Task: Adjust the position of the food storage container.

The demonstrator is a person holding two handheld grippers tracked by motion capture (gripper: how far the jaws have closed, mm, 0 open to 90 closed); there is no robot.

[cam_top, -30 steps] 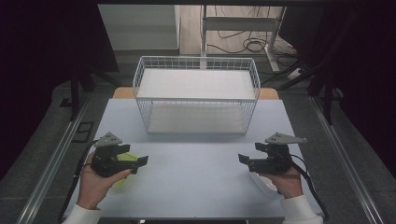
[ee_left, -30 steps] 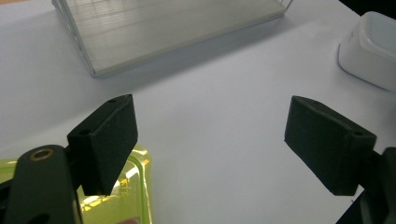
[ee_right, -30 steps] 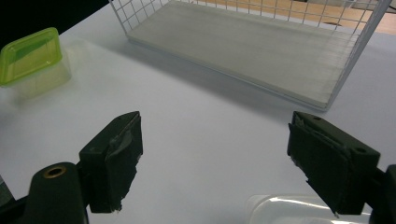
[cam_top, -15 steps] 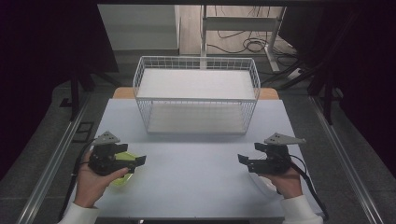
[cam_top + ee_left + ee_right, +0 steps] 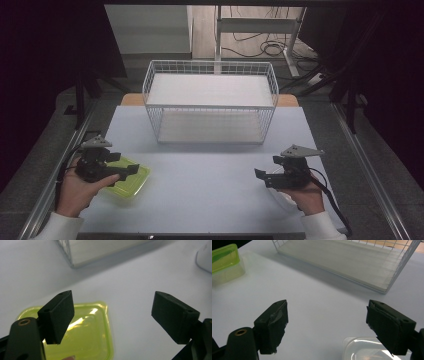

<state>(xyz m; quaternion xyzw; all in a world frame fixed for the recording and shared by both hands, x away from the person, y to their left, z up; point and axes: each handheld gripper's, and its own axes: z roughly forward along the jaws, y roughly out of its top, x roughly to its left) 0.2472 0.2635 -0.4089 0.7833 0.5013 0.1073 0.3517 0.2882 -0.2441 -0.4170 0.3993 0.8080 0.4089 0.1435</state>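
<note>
A yellow-green lidded container lies on the table near its left edge; it also shows in the left gripper view and far off in the right gripper view. My left gripper hovers over the container's left part, open, with nothing between its jaws. My right gripper is open at the table's right, jaws pointing left. A clear container sits just below its right jaw.
A white wire basket with a white floor stands at the back middle of the pale table. Metal rails run along both table sides. A pale object shows at the top right of the left gripper view.
My left gripper has drawn back to the left, so more of the yellow-green container shows. The right gripper has stayed in place.
</note>
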